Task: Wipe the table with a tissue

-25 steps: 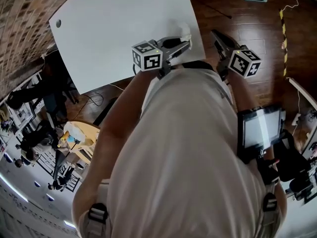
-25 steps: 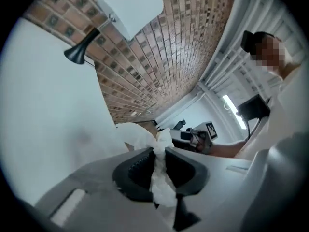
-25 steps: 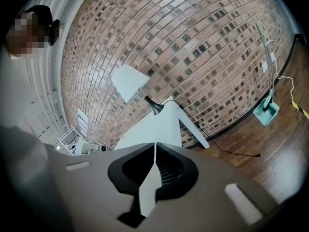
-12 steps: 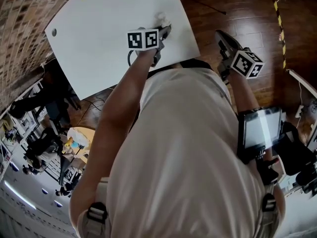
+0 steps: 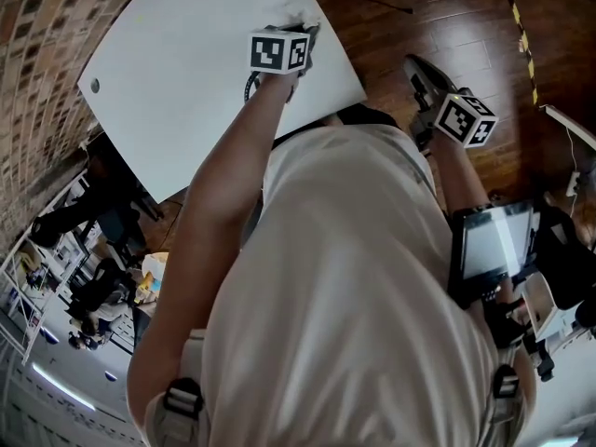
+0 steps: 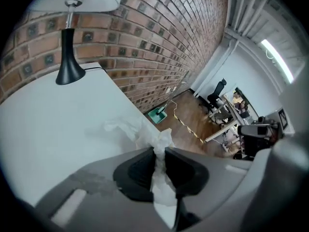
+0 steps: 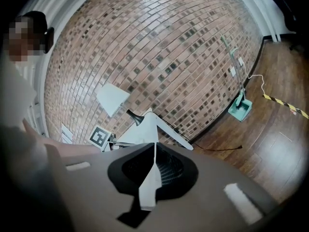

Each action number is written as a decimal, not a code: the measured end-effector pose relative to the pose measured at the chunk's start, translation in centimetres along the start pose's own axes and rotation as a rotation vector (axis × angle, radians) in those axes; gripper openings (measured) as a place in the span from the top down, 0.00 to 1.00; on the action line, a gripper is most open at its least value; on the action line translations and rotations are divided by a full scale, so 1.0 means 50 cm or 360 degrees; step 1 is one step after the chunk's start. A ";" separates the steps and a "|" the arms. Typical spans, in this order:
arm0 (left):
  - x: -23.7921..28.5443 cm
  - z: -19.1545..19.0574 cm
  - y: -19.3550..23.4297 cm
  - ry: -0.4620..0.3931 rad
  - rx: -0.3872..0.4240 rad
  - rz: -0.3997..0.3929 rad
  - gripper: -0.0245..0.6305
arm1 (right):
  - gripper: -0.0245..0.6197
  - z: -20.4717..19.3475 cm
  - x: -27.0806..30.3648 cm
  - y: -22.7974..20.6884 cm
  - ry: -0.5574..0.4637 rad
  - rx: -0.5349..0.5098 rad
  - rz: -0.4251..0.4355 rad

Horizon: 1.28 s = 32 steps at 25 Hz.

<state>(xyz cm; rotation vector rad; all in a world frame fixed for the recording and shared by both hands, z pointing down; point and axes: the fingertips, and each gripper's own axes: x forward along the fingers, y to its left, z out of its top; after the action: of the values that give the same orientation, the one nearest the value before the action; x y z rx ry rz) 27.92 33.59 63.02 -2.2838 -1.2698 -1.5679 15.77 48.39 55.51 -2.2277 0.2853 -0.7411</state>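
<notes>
A white table (image 5: 186,73) fills the upper left of the head view. My left gripper (image 5: 305,32) reaches over its right edge, pointing steeply down at the top. In the left gripper view its jaws (image 6: 160,151) pinch a crumpled white tissue (image 6: 145,135), and they have just been closing tighter on it. The tissue's loose end spreads onto the table (image 6: 48,120). My right gripper (image 5: 416,63) hangs off the table over the wooden floor. Its jaws (image 7: 154,146) are shut with nothing seen between them.
A lamp with a black base (image 6: 70,66) stands at the table's far side against the brick wall (image 6: 145,42). Wooden floor (image 5: 447,26) with yellow-black tape (image 5: 518,17) lies to the right. A green floor tool (image 6: 158,114) rests by the wall.
My left gripper has carried the tissue from the table's near right corner farther across the top and tipped downward. The right gripper has shifted only slightly.
</notes>
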 end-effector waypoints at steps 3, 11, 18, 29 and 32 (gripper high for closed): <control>0.014 0.003 -0.026 0.0020 0.0076 -0.0062 0.88 | 0.94 -0.003 -0.011 -0.014 -0.0024 0.0040 -0.0028; 0.050 -0.070 -0.182 0.0191 0.0184 -0.0437 0.88 | 0.94 0.006 0.001 0.005 -0.0027 0.0004 0.0011; -0.056 -0.092 -0.289 -0.0247 0.0045 -0.0887 0.87 | 0.94 0.011 0.016 -0.019 0.0005 0.0000 0.0027; -0.221 -0.188 -0.192 -0.0714 -0.0171 -0.0587 0.87 | 0.94 -0.065 0.119 0.128 0.0289 -0.0290 0.0351; -0.281 -0.251 -0.126 -0.0843 -0.0256 -0.0420 0.87 | 0.94 -0.123 0.146 0.213 0.0378 -0.0432 0.0473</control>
<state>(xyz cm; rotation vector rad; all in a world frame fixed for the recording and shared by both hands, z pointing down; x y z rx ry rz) 12.78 23.34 55.27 -2.8613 -1.6708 -1.1983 18.28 34.36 54.20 -2.2742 0.8590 -0.8417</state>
